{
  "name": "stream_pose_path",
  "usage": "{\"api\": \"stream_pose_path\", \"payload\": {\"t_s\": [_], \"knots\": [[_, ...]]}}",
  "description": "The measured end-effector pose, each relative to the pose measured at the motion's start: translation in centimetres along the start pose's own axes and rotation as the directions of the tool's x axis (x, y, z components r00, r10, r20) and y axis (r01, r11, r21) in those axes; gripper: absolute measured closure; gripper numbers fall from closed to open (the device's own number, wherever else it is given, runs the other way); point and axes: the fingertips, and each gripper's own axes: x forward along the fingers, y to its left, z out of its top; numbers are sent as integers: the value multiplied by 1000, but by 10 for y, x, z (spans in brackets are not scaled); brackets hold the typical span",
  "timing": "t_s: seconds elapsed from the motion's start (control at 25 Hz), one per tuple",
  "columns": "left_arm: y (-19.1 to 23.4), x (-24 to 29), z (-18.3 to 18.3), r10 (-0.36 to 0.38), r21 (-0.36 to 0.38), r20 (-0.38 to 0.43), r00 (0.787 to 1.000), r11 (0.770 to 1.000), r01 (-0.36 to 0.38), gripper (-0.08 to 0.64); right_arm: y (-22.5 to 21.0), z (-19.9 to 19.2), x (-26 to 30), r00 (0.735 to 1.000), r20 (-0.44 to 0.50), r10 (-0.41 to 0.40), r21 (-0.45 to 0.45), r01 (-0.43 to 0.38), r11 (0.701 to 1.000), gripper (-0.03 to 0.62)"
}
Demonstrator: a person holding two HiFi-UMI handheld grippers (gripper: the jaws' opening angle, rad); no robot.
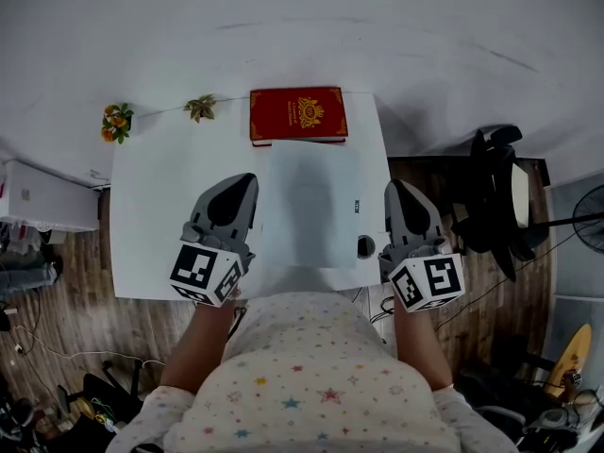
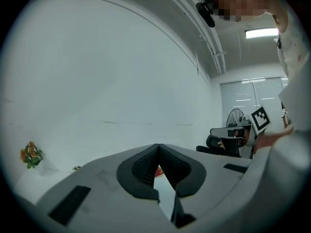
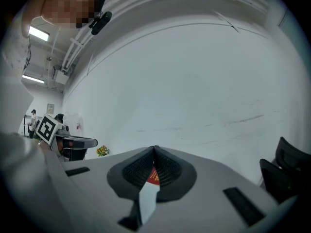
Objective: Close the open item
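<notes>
**Task item.** The red book [image 1: 297,113] lies flat at 12 o'clock on the white table [image 1: 151,206], at the far edge close to the wall. Its gold-crested cover faces up. From the head view the cover looks to be down already. A thin red edge shows below it at the left corner, so whether it is fully seated cannot be told.

**Grippers.** The left gripper [image 1: 243,185] is at 7 o'clock and the right gripper [image 1: 396,192] at 4 o'clock, both well apart from the book. In each gripper view the jaws meet at the tip with nothing between them. Only a sliver of the red cover shows through the gap lower down.

**Other items.** Orange flowers [image 1: 116,122] and a dried sprig [image 1: 200,108] sit at 10 to 11 o'clock. A small round object [image 1: 366,246] is just beside the right gripper.

**Risks, as judged.**
- With the jaws together, the grippers can press or nudge but not pinch. A push on the cover could slide the book against the wall or skew it.
- A careless sweep of the right gripper could knock the round object off the near edge.
- A reach from the left could brush the sprig.
</notes>
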Motion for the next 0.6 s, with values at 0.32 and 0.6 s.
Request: {"api": "stream_pose_path", "payload": {"t_s": [0.32,0.6], "knots": [[-3,-2,6,0,1,27,1000,1000,0,548,0,1,-2,1000,6,-4,3,4,1000,592],[-3,-3,8,-3,10,33,999,1000,3,548,1,1,-2,1000,10,-3,9,3,1000,592]]}}
